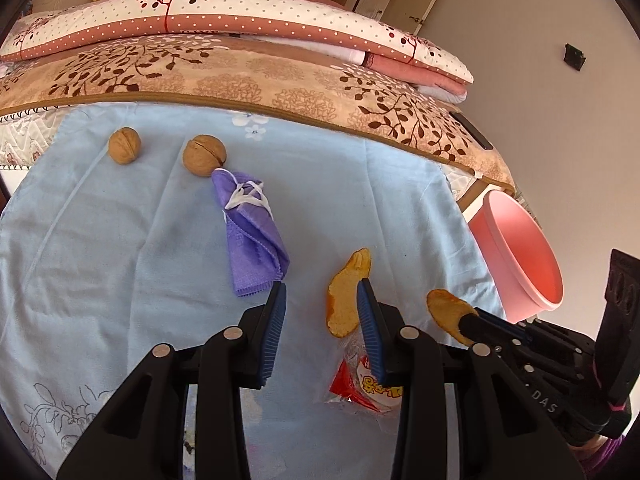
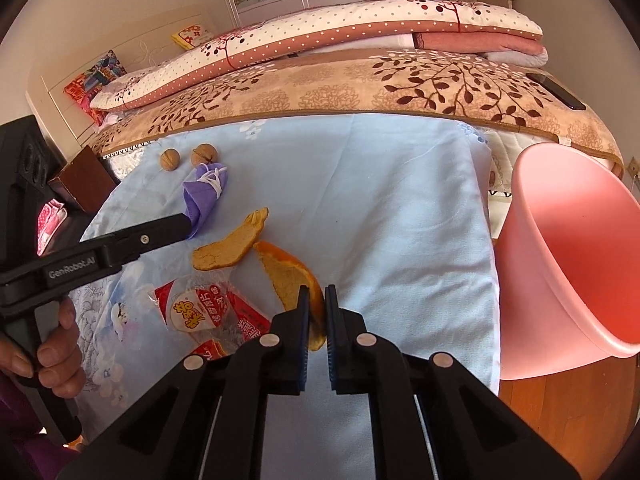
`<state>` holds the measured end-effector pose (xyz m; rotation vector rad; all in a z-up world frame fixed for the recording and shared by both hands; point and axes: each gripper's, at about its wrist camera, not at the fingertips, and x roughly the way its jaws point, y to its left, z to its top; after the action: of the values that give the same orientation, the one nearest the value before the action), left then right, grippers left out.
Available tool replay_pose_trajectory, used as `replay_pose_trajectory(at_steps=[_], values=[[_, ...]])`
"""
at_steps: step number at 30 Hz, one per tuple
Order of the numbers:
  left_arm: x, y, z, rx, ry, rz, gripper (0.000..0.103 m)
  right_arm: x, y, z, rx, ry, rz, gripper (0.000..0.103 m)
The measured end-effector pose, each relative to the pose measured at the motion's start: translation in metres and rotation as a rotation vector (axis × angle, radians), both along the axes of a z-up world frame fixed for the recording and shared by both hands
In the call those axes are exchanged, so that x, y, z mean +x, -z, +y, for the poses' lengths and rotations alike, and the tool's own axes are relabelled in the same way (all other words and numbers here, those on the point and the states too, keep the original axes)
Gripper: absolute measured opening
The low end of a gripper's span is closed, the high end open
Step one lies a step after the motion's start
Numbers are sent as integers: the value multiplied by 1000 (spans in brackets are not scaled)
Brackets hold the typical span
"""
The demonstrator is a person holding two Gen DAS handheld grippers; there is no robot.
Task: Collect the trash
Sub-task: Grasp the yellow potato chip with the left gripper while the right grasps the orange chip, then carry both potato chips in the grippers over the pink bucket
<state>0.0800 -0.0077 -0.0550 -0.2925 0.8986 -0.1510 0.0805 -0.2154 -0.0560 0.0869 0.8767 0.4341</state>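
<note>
On a light blue cloth (image 1: 340, 200) lie two orange peels, a red snack wrapper (image 1: 368, 388), a folded purple mask (image 1: 250, 232) and two walnuts (image 1: 125, 145). My right gripper (image 2: 316, 300) is shut on one orange peel (image 2: 288, 276); this peel shows in the left wrist view (image 1: 446, 312) too. My left gripper (image 1: 320, 296) is open and empty, between the mask and the other peel (image 1: 346, 296), above the wrapper. The other peel (image 2: 232, 248), wrapper (image 2: 200, 312), mask (image 2: 204, 196) and walnuts (image 2: 170, 159) also show in the right wrist view.
A pink bin (image 2: 576, 252) stands on the floor off the cloth's right edge, also in the left wrist view (image 1: 520, 256). Folded quilts (image 1: 240, 20) and a floral blanket (image 1: 260, 76) lie behind. A black phone (image 2: 556, 91) rests on the blanket.
</note>
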Motion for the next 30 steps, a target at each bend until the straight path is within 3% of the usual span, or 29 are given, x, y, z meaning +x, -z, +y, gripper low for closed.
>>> replay_pose_trajectory(at_steps=[6, 8, 13, 21, 30], values=[[8, 13, -13, 25, 12, 36, 35, -8, -7, -17, 33, 37, -15, 7], [10, 15, -18, 48, 30, 45, 23, -9, -7, -21, 42, 45, -16, 7], [11, 18, -25, 89, 40, 63, 5, -11, -11, -29, 62, 56, -28, 7], [1, -13, -33, 100, 33, -41, 4, -17, -19, -40, 80, 84, -62, 7], [1, -59, -68, 60, 126, -175, 4, -17, -39, -78, 104, 201, -120, 7]])
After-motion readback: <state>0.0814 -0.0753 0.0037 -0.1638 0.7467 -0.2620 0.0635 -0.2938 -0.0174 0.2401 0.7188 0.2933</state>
